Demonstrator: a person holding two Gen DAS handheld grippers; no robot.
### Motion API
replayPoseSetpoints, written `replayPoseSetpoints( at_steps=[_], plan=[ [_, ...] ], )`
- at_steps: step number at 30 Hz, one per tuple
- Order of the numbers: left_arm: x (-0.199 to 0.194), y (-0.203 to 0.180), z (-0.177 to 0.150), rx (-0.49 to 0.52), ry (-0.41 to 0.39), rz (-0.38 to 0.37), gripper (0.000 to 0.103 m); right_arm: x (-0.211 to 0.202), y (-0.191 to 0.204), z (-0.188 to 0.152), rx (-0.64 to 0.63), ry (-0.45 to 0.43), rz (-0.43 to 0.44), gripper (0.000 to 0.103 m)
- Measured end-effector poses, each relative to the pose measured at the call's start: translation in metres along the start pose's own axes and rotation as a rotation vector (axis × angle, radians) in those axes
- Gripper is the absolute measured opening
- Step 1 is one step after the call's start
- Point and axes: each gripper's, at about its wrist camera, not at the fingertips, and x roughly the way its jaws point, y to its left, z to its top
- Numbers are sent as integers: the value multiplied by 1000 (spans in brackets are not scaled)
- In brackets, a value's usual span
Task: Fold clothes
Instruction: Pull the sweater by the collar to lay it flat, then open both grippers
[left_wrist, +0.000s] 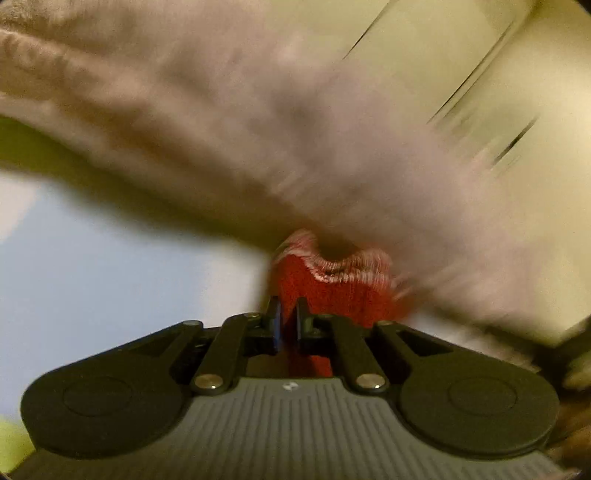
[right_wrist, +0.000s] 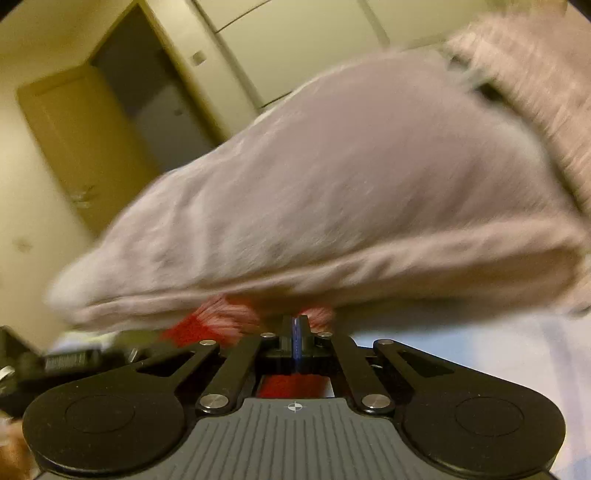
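Fabric fills both wrist views: a pale pink garment (left_wrist: 229, 122) with a red-and-white knitted trim (left_wrist: 332, 280) hangs lifted in the air, blurred by motion. The left gripper (left_wrist: 288, 325) has its fingers nearly together, clamped on the red trim, and the right gripper (right_wrist: 294, 328) is likewise pinched tight on the trim (right_wrist: 221, 317) at another spot. Judging by this, folding is barely under way: the garment is held up by one edge, no neat fold shows, and laying it down and folding remain. A pale surface (left_wrist: 92, 258) lies below, apparently free. A wooden door (right_wrist: 85, 136) and cabinets (right_wrist: 314, 48) stand well behind, not in the way.
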Motion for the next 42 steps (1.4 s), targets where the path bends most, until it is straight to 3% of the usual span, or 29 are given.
replayPoseSetpoints(
  at_steps=[1, 4, 7, 9, 12, 13, 15, 16, 19, 21, 24, 28, 32, 35, 38, 39, 41, 42],
  plan=[
    [-5, 4, -1, -25, -12, 10, 9, 11, -5, -1, 12, 76, -27, 0],
    [-37, 20, -3, -163, -124, -20, 18, -3, -8, -13, -17, 158, -25, 4],
    [-77, 35, -9, -218, -209, -57, 16, -21, -10, -25, -51, 229, -19, 6],
    [-94, 31, -19, -139, -170, -105, 5, -44, -8, -38, -78, 236, 25, 5],
    [-98, 17, -47, 100, 28, -132, 5, -64, -4, -63, -153, 289, 59, 6],
    [-96, 15, -56, 164, 60, -95, 5, -66, -5, -73, -183, 309, 42, 6],
    [-88, 16, -74, 269, 72, 49, 3, -66, -18, -88, -195, 315, -18, 5],
    [-89, 24, -76, 241, 49, 87, 3, -70, -28, -94, -187, 294, -45, 5],
    [-118, 53, -68, -62, -102, 172, 3, -100, -59, -89, -113, 236, -149, 3],
    [-144, 54, -72, -122, -165, 207, 4, -121, -70, -82, -75, 219, -252, 4],
    [-176, 37, -91, -81, -131, 164, 4, -159, -71, -80, -58, 200, -303, 4],
    [-193, 4, -148, 100, 9, 168, 5, -202, -40, -110, -45, 221, -235, 4],
    [-219, 9, -215, 84, 147, 217, 8, -233, -8, -176, -81, 390, -152, 4],
    [-265, 16, -247, 39, 164, 235, 8, -276, 15, -218, -157, 394, -193, 4],
    [-308, 28, -274, -62, 202, 243, 7, -318, 21, -237, -98, 431, -230, 4],
    [-324, 33, -283, -91, 201, 235, 9, -331, 21, -242, -52, 445, -240, 4],
    [-352, 40, -299, -151, 195, 221, 31, -356, 21, -251, 57, 429, -260, 7],
    [-364, 43, -306, -188, 195, 211, 47, -369, 20, -257, 125, 412, -262, 33]
  ],
)
